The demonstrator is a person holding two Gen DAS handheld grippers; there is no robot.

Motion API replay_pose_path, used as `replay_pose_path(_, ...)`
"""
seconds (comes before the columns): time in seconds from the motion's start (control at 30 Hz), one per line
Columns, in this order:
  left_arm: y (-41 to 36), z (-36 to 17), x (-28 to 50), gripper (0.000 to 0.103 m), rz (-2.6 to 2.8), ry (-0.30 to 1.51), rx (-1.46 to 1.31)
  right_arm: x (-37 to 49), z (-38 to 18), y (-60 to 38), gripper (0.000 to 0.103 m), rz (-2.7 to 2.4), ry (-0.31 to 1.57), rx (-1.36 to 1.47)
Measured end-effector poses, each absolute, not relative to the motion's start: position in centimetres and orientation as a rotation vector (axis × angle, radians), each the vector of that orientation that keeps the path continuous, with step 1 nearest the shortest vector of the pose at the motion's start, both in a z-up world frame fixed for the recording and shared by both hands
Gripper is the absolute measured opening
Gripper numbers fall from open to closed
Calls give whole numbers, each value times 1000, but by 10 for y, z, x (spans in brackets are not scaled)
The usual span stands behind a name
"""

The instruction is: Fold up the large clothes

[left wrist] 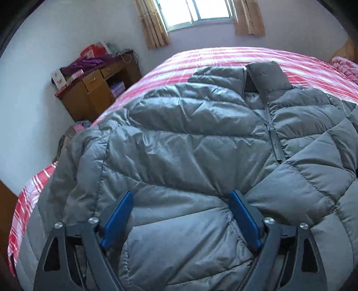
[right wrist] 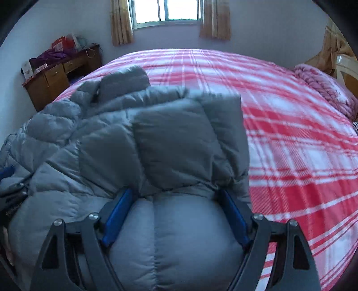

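A grey quilted down jacket (left wrist: pixel 190 138) lies front up on the red-and-white plaid bed (left wrist: pixel 223 56), collar toward the window and zip partly open. My left gripper (left wrist: pixel 181 194) hovers low over its lower left panel, jaws wide open, blue pads apart and holding nothing. In the right wrist view the jacket (right wrist: pixel 89 145) has a part folded over itself. My right gripper (right wrist: pixel 175 192) has a thick puffy fold bulging between its blue pads, which press on both sides of it. A blue pad of the left gripper (right wrist: pixel 6 172) shows at the left edge.
A wooden desk (left wrist: pixel 94 89) piled with clothes and boxes stands left of the bed by the wall. A pink blanket (right wrist: pixel 324 89) lies at the bed's far right. Bare plaid sheet (right wrist: pixel 290 145) stretches to the right of the jacket. The curtained window (right wrist: pixel 167 11) is straight ahead.
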State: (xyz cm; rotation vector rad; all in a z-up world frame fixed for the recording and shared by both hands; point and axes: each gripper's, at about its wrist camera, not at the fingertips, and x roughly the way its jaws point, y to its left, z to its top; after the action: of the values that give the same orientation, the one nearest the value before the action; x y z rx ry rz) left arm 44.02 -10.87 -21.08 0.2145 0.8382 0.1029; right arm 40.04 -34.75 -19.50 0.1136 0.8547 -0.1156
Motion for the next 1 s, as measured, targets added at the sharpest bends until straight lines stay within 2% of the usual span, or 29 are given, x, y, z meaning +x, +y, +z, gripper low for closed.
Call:
replay_pose_path(0.13, -101, -213, 445, 95, 102, 862, 159, 404, -199, -347, 85, -126, 880, 106)
replay_pose_path(0.73, -98, -218, 455, 99, 103, 874, 125, 414, -191, -338, 88, -180, 936, 22)
replay_pose_path(0.87, -96, -218, 455, 99, 99, 875, 111, 388, -157, -319, 88, -156, 832, 87)
replay_pose_path(1.0, -92, -218, 454, 99, 86, 879, 88, 380, -141, -278, 88, -69, 783, 27)
